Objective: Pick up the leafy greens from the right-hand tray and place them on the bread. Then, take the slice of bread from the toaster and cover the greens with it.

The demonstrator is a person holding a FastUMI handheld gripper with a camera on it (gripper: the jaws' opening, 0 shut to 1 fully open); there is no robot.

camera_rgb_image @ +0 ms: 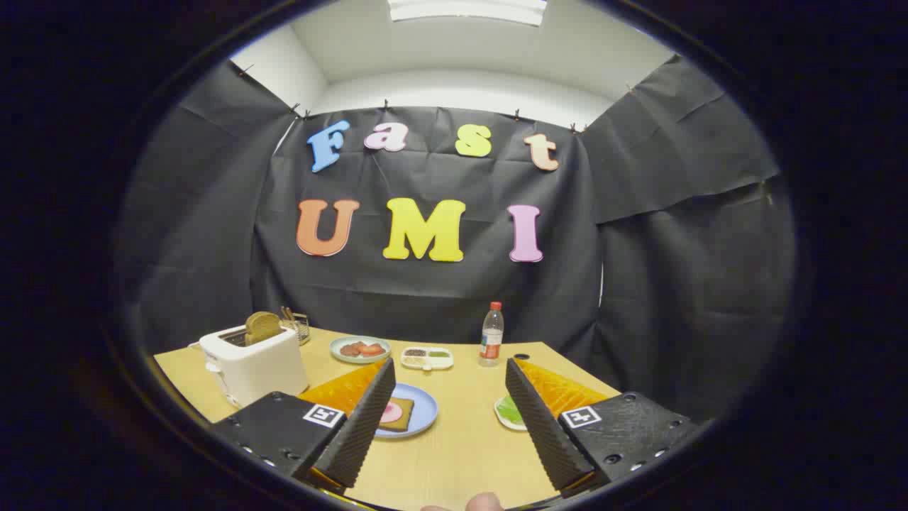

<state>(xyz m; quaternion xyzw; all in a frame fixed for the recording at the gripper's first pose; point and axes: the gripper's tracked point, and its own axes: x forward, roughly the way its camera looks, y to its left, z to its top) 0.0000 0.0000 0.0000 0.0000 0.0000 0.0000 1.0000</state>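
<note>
Gripper view: gripper [450,397] fingers spread wide, holding nothing, hovering above table [461,454]; leafy greens [511,410] beside right finger, reachable; bread on blue plate [418,415] beside left finger.

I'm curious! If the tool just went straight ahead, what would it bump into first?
Probably the small divided dish, perhaps the bottle; depth is unclear. The tool is open, with bare table between its fingers.

The toaster [253,363] is white, with a brown bread slice [262,326] in it. The table [461,440] is light yellow wood. One plate [420,411] is blue; the leafy greens [509,410] are bright green. The bottle [491,335] has a red cap.
</note>
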